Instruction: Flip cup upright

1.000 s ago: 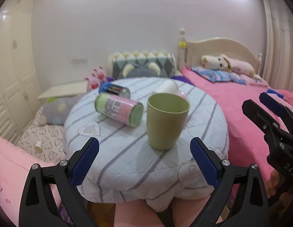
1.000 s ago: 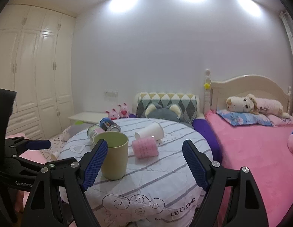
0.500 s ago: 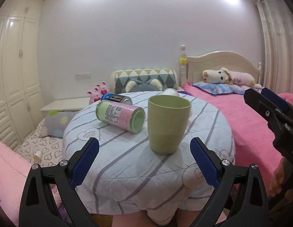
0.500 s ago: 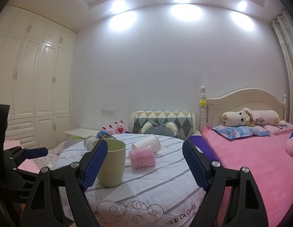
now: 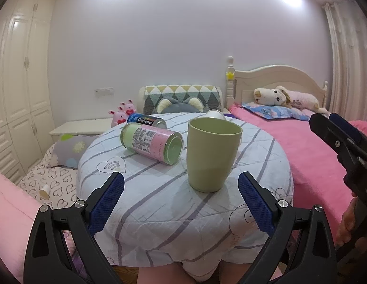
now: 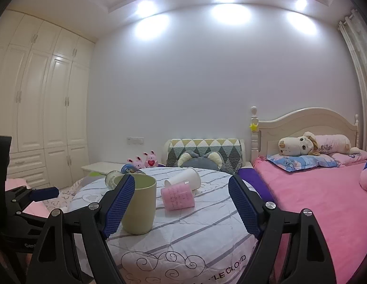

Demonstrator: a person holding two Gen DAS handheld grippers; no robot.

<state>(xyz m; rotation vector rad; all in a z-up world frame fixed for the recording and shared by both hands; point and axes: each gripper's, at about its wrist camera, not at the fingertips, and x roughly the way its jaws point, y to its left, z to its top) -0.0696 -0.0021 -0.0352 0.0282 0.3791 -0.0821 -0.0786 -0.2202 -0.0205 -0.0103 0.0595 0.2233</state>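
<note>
The left gripper has its jaws spread wide, holding nothing; the right gripper likewise gapes empty. Just beyond the left jaws, at frame centre, the green cup stands upright on the striped surface. A pink-green can lies sideways to its left.

A plain light-green cup stands upright, mouth up and empty, on the striped cloth of the round worktop, near its front edge
</note>
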